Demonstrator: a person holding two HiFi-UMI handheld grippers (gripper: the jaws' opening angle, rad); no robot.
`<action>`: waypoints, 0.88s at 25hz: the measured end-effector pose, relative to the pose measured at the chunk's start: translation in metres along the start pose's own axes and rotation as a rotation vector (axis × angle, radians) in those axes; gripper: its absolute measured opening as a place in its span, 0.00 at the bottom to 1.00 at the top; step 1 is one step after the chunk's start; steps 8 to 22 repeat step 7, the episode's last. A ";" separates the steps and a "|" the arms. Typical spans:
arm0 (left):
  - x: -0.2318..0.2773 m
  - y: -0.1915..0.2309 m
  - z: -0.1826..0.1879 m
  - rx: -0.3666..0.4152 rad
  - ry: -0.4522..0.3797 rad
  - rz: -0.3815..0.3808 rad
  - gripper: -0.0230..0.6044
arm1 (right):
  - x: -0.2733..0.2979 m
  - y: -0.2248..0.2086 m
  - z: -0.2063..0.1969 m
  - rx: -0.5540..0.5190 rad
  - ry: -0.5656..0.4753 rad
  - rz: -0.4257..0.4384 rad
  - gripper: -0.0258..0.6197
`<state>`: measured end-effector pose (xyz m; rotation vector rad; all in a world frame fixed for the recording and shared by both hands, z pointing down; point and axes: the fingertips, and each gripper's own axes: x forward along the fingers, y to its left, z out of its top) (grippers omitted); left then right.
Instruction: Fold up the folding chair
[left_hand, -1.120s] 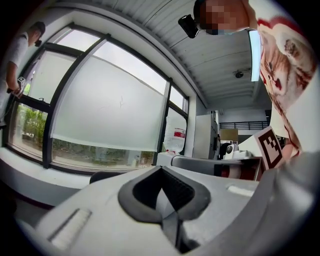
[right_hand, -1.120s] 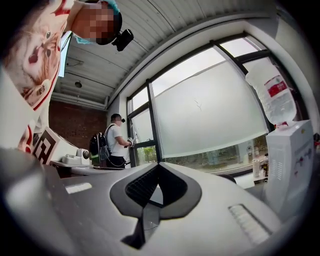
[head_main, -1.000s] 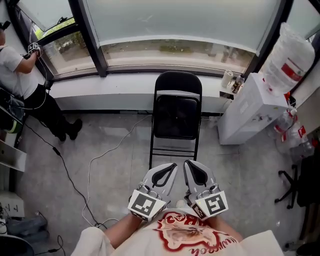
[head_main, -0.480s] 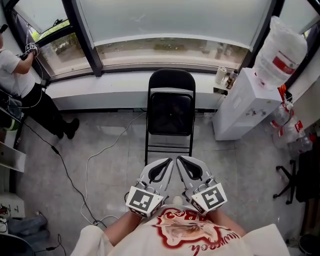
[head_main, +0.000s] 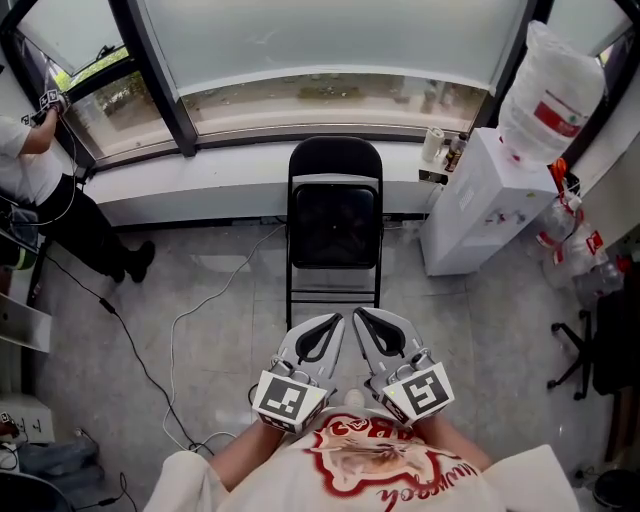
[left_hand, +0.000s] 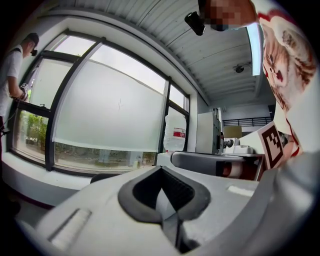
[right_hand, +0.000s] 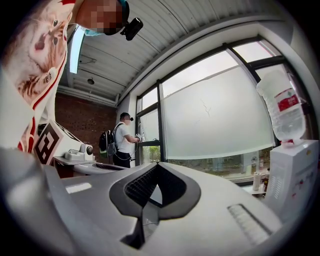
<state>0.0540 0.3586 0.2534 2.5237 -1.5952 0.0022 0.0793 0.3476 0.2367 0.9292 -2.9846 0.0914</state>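
The black folding chair (head_main: 334, 222) stands unfolded on the grey floor, with its back against the window ledge and its seat toward me. Both grippers are held close to my chest, a short way in front of the chair's front legs, and touch nothing. My left gripper (head_main: 336, 322) is shut and empty, pointing level at the chair. Beside it my right gripper (head_main: 360, 315) is also shut and empty. In the left gripper view the jaws (left_hand: 161, 172) meet, and the top of the chair's back (left_hand: 102, 176) shows just past them. The right gripper view shows its jaws (right_hand: 157, 166) shut too.
A white water dispenser (head_main: 478, 210) with a large bottle (head_main: 548, 95) stands right of the chair. A person (head_main: 45, 180) stands at the window on the left. A white cable (head_main: 185, 325) trails over the floor at the left. An office chair's base (head_main: 580, 360) sits at the far right.
Both grippers have edged forward toward the chair, still shut. The head view has shifted, so the chair sits a little further left in the picture.
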 end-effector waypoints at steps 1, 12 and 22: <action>0.000 -0.001 0.000 -0.003 -0.001 -0.002 0.04 | -0.002 0.000 -0.001 0.004 -0.004 0.002 0.07; -0.003 -0.001 -0.002 -0.012 0.002 0.000 0.04 | -0.003 0.006 -0.019 0.052 0.051 0.026 0.07; -0.003 -0.001 -0.002 -0.012 0.002 0.000 0.04 | -0.003 0.006 -0.019 0.052 0.051 0.026 0.07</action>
